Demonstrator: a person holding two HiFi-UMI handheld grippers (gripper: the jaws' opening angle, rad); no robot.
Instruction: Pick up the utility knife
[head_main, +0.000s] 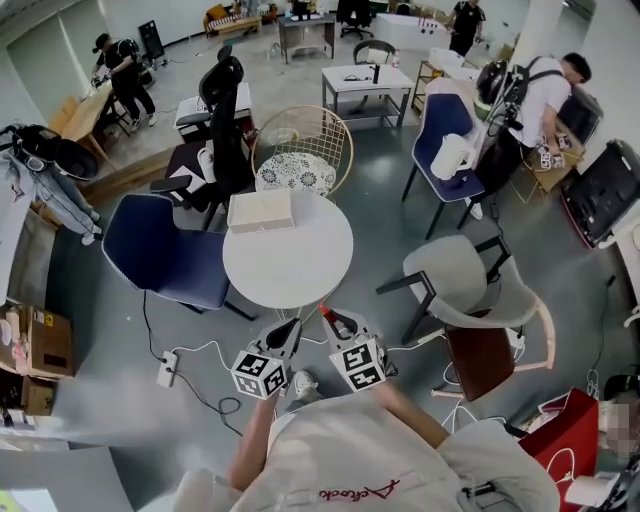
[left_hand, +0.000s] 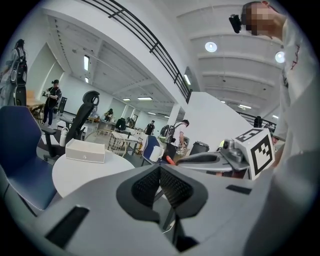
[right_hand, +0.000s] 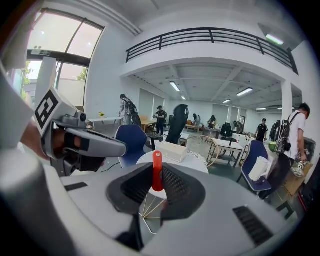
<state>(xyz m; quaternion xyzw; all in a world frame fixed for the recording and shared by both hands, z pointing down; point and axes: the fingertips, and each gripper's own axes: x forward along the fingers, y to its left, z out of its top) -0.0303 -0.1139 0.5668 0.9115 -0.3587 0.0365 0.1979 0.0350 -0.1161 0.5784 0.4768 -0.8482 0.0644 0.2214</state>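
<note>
Snugly, the utility knife (right_hand: 157, 172) sits between right fingers (right_hand: 176, 186).

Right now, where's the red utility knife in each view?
Head view: utility knife, red tip low centre, at the round table's near edge.
Left gripper view: red tip at centre, just above the left claw.
Right gripper view: upright at centre, gripped in the right claw.
Shared landmark: white box on that table.

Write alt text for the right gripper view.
The right gripper has its fingers shut on a red utility knife, held upright. Beyond it stands a round white table bearing a white box; the left gripper shows at left.
</note>
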